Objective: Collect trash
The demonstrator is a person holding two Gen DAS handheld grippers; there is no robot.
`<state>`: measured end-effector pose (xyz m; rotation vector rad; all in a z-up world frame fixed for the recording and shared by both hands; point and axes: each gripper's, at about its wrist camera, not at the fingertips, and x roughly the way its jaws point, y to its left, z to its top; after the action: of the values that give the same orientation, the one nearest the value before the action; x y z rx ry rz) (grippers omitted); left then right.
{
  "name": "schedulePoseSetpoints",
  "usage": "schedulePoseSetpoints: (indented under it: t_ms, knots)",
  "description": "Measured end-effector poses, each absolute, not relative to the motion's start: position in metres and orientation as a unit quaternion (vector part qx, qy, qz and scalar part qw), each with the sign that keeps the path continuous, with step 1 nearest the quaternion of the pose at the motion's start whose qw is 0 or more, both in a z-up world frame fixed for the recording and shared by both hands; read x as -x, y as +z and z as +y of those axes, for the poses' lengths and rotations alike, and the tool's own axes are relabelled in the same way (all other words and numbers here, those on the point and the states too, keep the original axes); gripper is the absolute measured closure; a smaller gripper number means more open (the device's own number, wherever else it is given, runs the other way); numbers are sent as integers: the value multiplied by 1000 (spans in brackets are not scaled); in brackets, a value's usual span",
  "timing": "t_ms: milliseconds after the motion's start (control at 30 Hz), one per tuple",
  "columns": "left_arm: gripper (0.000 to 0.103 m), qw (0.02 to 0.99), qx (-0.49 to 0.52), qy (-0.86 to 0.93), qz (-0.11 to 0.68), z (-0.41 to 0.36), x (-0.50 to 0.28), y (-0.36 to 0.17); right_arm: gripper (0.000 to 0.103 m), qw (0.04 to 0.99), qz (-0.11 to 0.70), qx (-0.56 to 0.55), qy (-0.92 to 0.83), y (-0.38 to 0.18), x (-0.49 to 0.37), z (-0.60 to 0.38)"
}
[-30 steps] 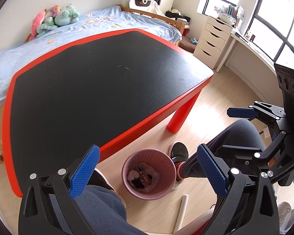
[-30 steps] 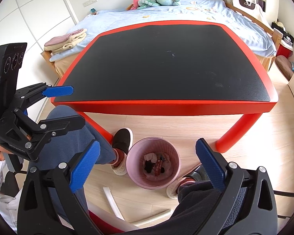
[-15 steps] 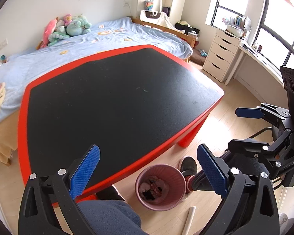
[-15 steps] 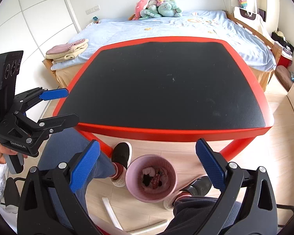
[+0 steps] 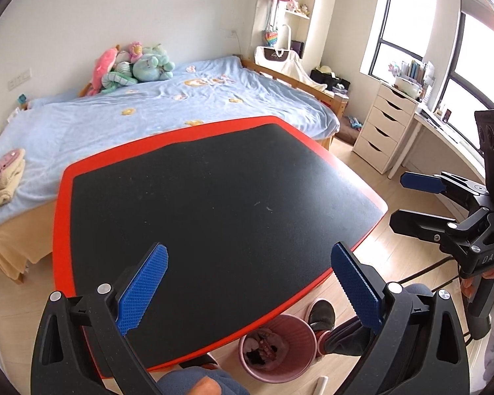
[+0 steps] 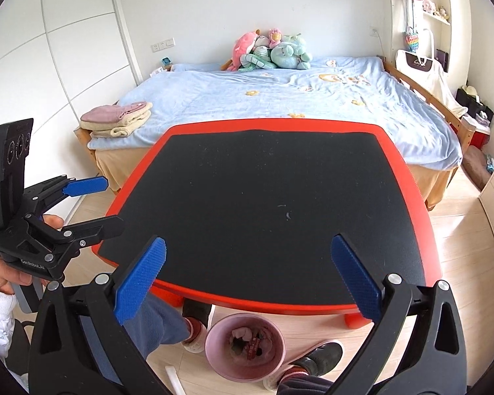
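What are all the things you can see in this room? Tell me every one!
table: one, red rim with black top, middle of room.
bin: one, pink, on the floor at the table's near edge, between the feet.
trash: several scraps, mixed colours, inside the bin.
bed: one, light blue cover, behind the table.
plush toys: a pile, pink and green, at the bed's head.
folded towels: one stack, pink and cream, bed corner.
drawers: one unit, white, by the window.
shoes: two, dark, beside the bin.
left gripper: one, black with blue pads, open, empty.
right gripper: one, same colours, open, empty.
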<state>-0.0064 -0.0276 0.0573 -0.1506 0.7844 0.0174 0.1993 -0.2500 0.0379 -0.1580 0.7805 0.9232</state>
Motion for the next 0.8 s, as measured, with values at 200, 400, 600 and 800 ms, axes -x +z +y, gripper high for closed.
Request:
schedulePoseSetpoints:
  t_ms: [200, 400, 600, 800]
  knots:
    - [6, 918, 82, 22, 388, -21, 0, 60, 4, 817, 362, 77, 442, 46, -205, -242]
    - [6, 918, 76, 23, 389, -24, 1, 60, 4, 815, 365, 74, 444, 45, -205, -241]
    - [6, 920, 84, 25, 383, -25, 2, 63, 4, 815, 368, 77, 441, 44, -206, -239]
    - [6, 921, 82, 24, 380, -26, 3, 65, 4, 816, 368, 81, 437, 42, -206, -239]
